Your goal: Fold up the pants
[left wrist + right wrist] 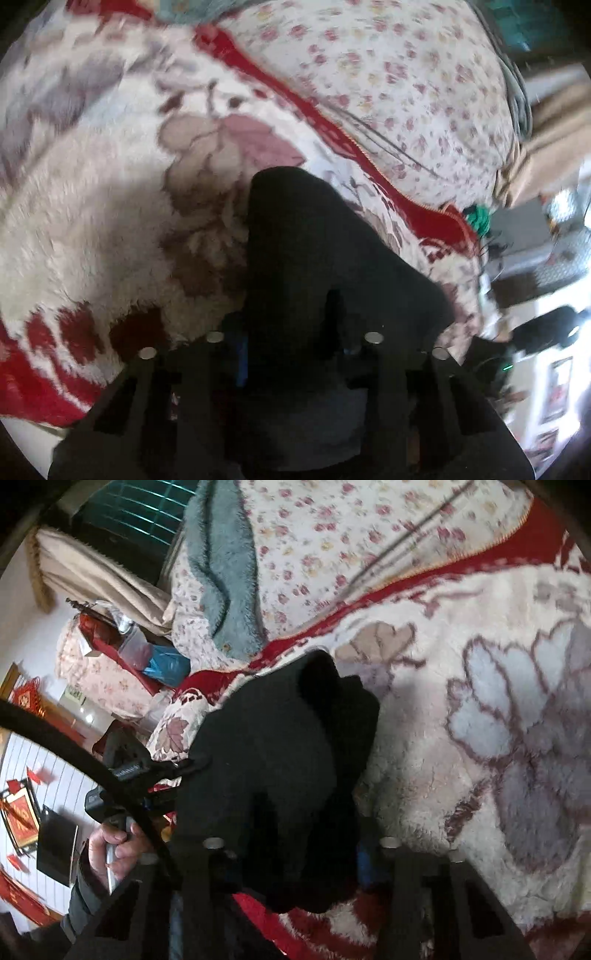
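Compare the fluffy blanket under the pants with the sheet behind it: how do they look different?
The fluffy blanket is shaggy, with large flowers and a red border; the sheet is smooth, with small scattered pink blossoms. The blanket lies nearer, directly under the black pants; the sheet lies beyond its red edge. Both have pale floral backgrounds.

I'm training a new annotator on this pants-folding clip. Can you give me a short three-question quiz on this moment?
1. True or false: the black pants lie flat and fully spread on the blanket.
2. Which cloth lies beyond the blanket's red border? A) floral sheet B) striped towel C) bare mattress
3. What fills the gap between the right gripper fingers?

Key: 1 false, they are bunched and lifted at both grippers. 2 A. 3 black pants fabric.
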The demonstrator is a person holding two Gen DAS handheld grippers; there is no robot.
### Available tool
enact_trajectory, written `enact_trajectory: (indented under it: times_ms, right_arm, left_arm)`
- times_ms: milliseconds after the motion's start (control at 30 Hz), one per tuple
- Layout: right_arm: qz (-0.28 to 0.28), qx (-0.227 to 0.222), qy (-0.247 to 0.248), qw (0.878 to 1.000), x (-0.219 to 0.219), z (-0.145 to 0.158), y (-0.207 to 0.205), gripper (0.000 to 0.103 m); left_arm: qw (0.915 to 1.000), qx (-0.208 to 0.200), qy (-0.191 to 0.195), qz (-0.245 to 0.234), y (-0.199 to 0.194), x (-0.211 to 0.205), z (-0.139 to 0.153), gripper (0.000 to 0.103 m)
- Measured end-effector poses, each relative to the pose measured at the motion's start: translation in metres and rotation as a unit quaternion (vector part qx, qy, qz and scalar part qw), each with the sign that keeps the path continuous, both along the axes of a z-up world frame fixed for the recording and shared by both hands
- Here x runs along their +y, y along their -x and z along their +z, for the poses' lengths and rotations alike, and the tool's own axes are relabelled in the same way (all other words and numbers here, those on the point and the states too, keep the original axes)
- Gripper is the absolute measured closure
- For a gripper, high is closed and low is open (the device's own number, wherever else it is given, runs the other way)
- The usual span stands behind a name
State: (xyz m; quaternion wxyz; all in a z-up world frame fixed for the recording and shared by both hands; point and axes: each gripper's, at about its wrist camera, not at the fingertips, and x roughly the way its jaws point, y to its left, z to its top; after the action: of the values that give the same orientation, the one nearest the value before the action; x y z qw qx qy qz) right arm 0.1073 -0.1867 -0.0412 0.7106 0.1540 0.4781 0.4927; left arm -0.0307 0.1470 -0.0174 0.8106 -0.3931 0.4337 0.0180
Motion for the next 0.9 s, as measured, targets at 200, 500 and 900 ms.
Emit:
enact_trajectory:
  times_ms: [200,500,900]
  right_arm:
    - [-0.03,-0.053,-0.02,0.998,-0.017,0.055,-0.015,0.07]
    - [-0.074,0.024,0.062,0.995,-0.031,0.01,-0.078,0.067]
    - [-0.142,-0.093,0.027,0.985,-0.075,0.051,-0.03,0.056]
  left_arm:
    - [0.9975,-0.048,-0.041,-0.033,-0.034,-0.023,0.057,0.073]
    - [0.9944,0.056,-0.049,-0.076,-0.12,-0.04,-0.005,0.062]
    - [0.9779,-0.057,-0.199,-0.027,-0.049,-0.055,0.051,0.053]
